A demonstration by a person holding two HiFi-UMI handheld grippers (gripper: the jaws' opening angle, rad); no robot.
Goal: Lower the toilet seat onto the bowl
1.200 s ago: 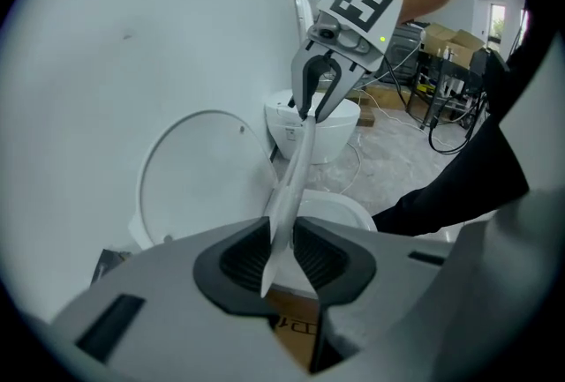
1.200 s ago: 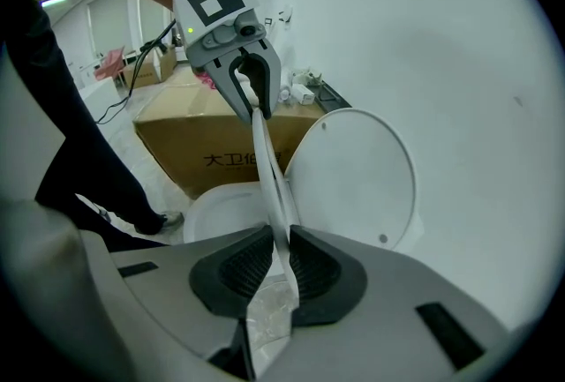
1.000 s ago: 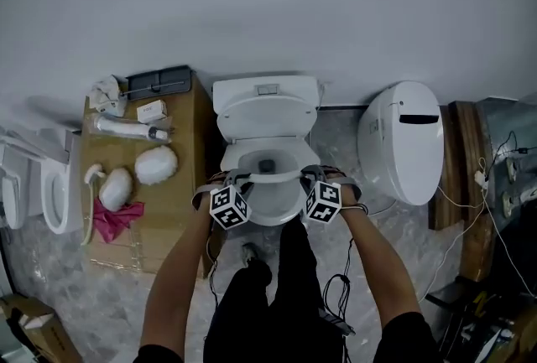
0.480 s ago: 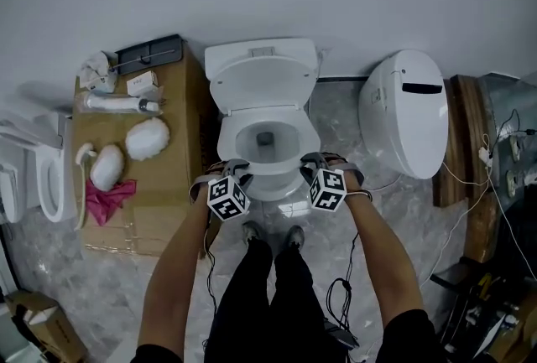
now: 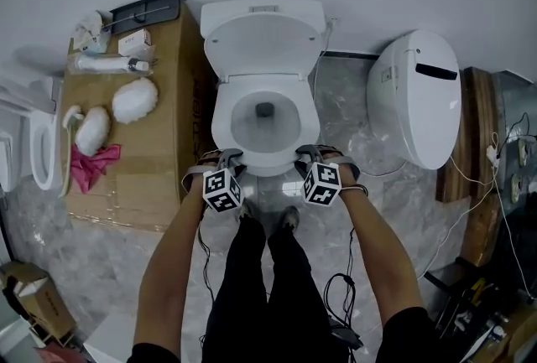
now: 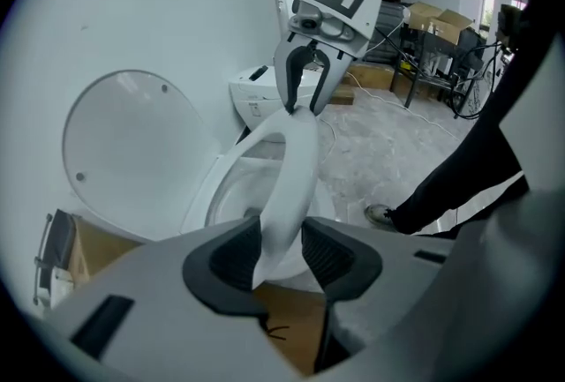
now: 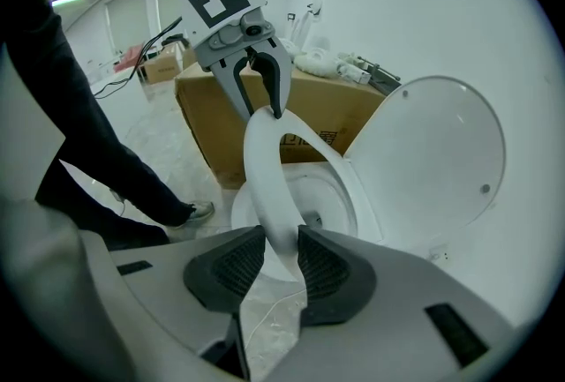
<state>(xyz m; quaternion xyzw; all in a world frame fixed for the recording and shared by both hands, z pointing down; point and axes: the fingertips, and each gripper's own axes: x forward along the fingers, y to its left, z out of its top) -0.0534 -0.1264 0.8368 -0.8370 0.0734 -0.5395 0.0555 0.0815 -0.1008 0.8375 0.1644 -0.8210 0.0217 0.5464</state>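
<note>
Stiff, slick, probably light plastic, the toilet seat (image 5: 221,122) suits a front-rim hold; left gripper (image 6: 281,241) and right gripper (image 7: 281,255) straddle it there, and their jaws have just been spreading.

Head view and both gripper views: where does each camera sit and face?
Head view: on the head, steeply down at the toilet seat; forearms, legs show.
Left gripper view: on the left gripper, along its jaws, just opening round the seat, toward the right gripper; a leg shows.
Right gripper view: mirrored, jaws also just opening round the seat.
Shared: seat.
</note>
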